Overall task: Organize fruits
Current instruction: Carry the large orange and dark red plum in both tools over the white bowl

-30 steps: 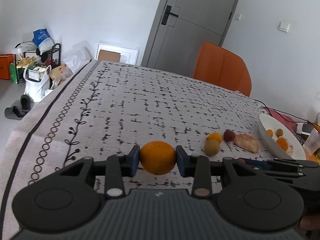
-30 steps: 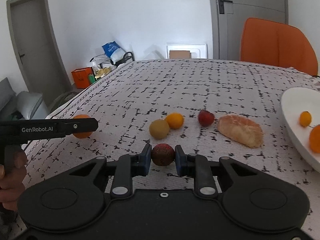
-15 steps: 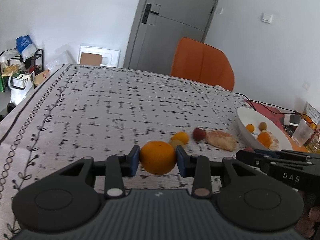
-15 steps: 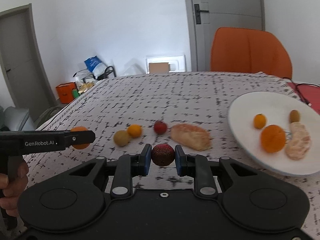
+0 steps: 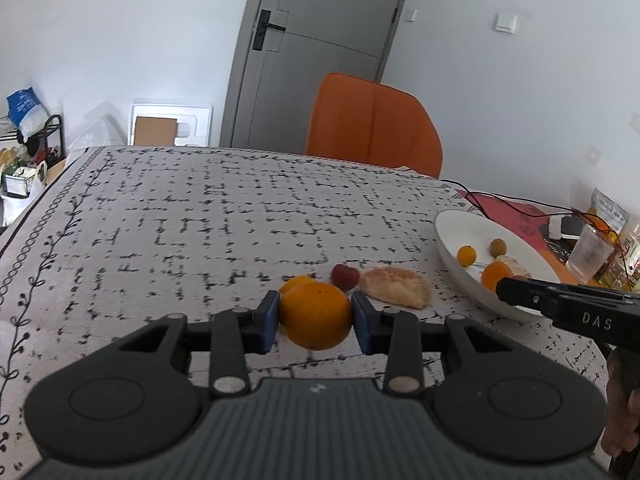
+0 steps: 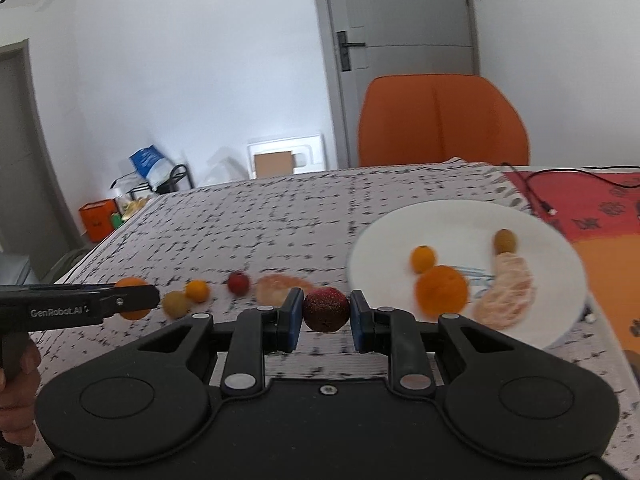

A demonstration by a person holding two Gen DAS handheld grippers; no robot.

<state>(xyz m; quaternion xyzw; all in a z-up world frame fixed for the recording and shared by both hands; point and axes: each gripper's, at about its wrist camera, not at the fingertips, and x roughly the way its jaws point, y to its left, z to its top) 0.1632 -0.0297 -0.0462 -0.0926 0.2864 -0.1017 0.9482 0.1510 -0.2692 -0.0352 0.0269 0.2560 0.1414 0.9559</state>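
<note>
My left gripper (image 5: pixel 315 317) is shut on a large orange (image 5: pixel 315 316), held above the patterned tablecloth. My right gripper (image 6: pixel 325 309) is shut on a dark red round fruit (image 6: pixel 325 309), held just left of the white plate (image 6: pixel 376 236). The plate holds a small orange (image 6: pixel 423 258), a big orange (image 6: pixel 441 290), a green-brown fruit (image 6: pixel 505 241) and a peeled citrus piece (image 6: pixel 508 294). On the cloth lie a brownish fruit (image 6: pixel 176 304), a small orange (image 6: pixel 197 290), a red fruit (image 6: pixel 238 283) and a peeled citrus piece (image 6: pixel 276 286). The left gripper also shows at the left of the right wrist view (image 6: pixel 132 298).
An orange chair (image 5: pixel 374 124) stands at the table's far side before a grey door (image 5: pixel 320 44). A red mat with a black cable (image 6: pixel 580 200), a plastic cup (image 5: pixel 588 254) and small items lie right of the plate. Bags and a rack (image 5: pixel 28 148) stand on the floor at left.
Both grippers have swung right with their fruits. The right gripper has come up to the plate's near-left edge; the plate now fills more of its view.
</note>
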